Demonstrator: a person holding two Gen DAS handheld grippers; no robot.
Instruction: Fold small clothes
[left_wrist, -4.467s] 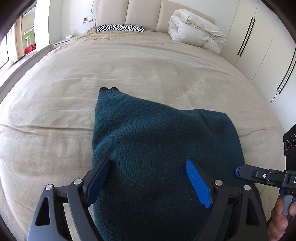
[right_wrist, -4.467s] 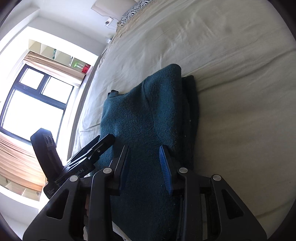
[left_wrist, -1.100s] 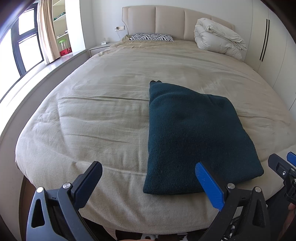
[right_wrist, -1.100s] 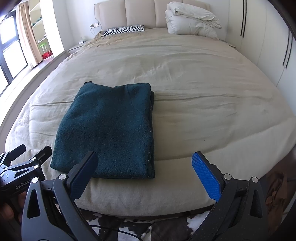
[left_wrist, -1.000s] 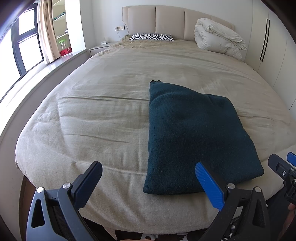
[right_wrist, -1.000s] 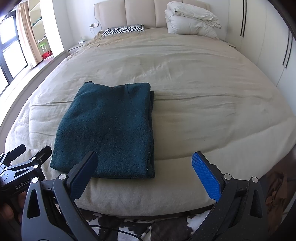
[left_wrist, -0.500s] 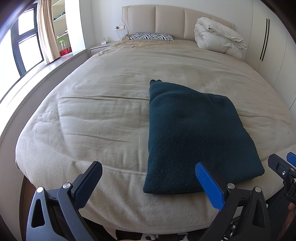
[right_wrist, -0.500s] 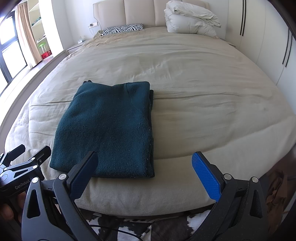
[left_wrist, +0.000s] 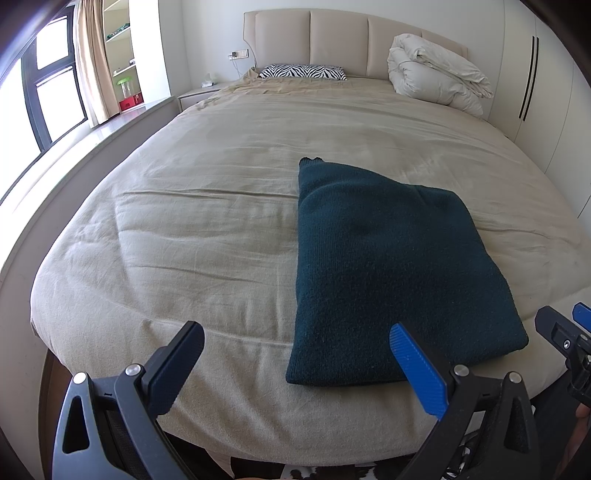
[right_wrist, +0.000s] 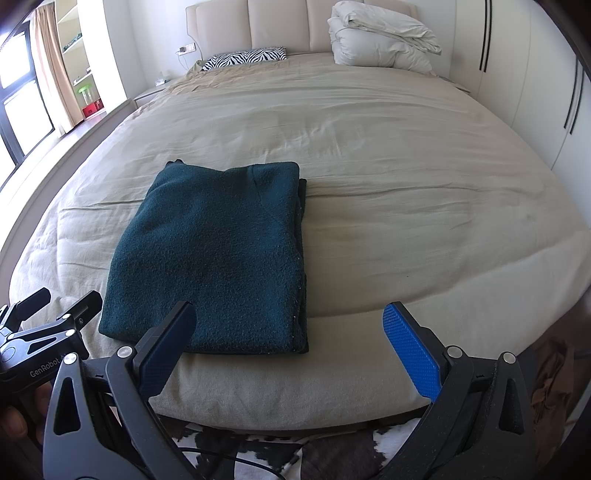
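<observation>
- In the left wrist view, the left tool (left_wrist: 295, 354) sits low in the frame, past the foot of the bed (left_wrist: 207, 221). Its two fingers are spread wide apart and hold nothing.
- The dark green sweater (left_wrist: 388, 266) lies a bit right of the middle of that view. It is folded into a neat, flat block on the tan cover, near the front edge of the bed.
- In the right wrist view, the sweater (right_wrist: 218, 254) is left of the middle. A thin lower layer peeks out along its right side.
- The right tool (right_wrist: 291, 343) sits at the bottom of that view. Its fingers are wide apart too, and empty.
- The fold looks done to me. What could go wrong: a tool finger could bump or snag the fuzzy knit and pull the top layer open.
- The block lies close to the bed edge, so a push toward the front could slide it off.
</observation>
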